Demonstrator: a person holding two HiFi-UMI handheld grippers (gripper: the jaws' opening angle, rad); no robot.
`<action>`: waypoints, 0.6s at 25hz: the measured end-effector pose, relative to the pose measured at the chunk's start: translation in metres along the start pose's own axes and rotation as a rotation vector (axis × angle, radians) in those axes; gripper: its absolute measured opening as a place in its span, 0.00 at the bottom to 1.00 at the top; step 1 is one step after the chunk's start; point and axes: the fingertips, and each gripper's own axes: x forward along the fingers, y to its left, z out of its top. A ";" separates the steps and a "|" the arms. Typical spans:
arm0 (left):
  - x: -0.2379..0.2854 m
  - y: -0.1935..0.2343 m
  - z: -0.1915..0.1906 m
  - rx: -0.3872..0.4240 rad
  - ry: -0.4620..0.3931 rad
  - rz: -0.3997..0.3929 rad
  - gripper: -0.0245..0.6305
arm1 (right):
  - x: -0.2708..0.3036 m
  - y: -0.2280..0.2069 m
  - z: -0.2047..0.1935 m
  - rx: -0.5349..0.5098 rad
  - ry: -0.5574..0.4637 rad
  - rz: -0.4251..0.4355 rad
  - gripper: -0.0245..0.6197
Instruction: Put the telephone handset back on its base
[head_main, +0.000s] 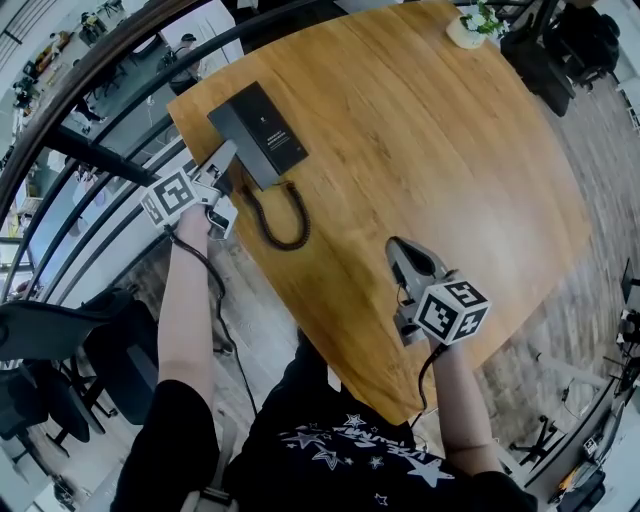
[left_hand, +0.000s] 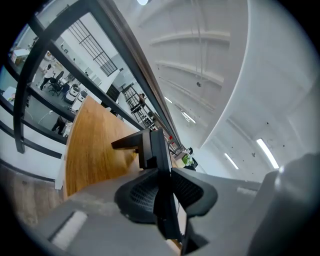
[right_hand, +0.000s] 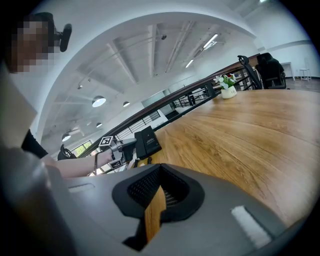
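The left tongs (left_hand: 161, 194) are clenched on the black handset (left_hand: 155, 147), seen edge-on just beside the telephone base (head_main: 256, 133). In the head view the tongs hide most of it, so contact with the base is unclear. 1 coiled cord (head_main: 287, 222) loops near the base. The right tongs (right_hand: 156, 194), well apart from the base, stand slightly parted over bare worktop (head_main: 430, 130).

Wooden table (head_main: 450, 150), dark railing (head_main: 100, 158), white ceiling (right_hand: 150, 45); office chair (head_main: 45, 330)
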 end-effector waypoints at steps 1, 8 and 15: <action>0.000 0.000 0.000 0.004 0.001 0.003 0.17 | 0.000 0.000 0.000 0.000 -0.002 -0.001 0.04; 0.000 0.002 -0.002 -0.014 0.008 0.078 0.18 | -0.007 0.006 0.001 -0.007 -0.016 0.005 0.04; -0.024 -0.009 -0.002 -0.059 -0.016 0.080 0.19 | -0.018 0.023 0.008 -0.035 -0.041 0.013 0.04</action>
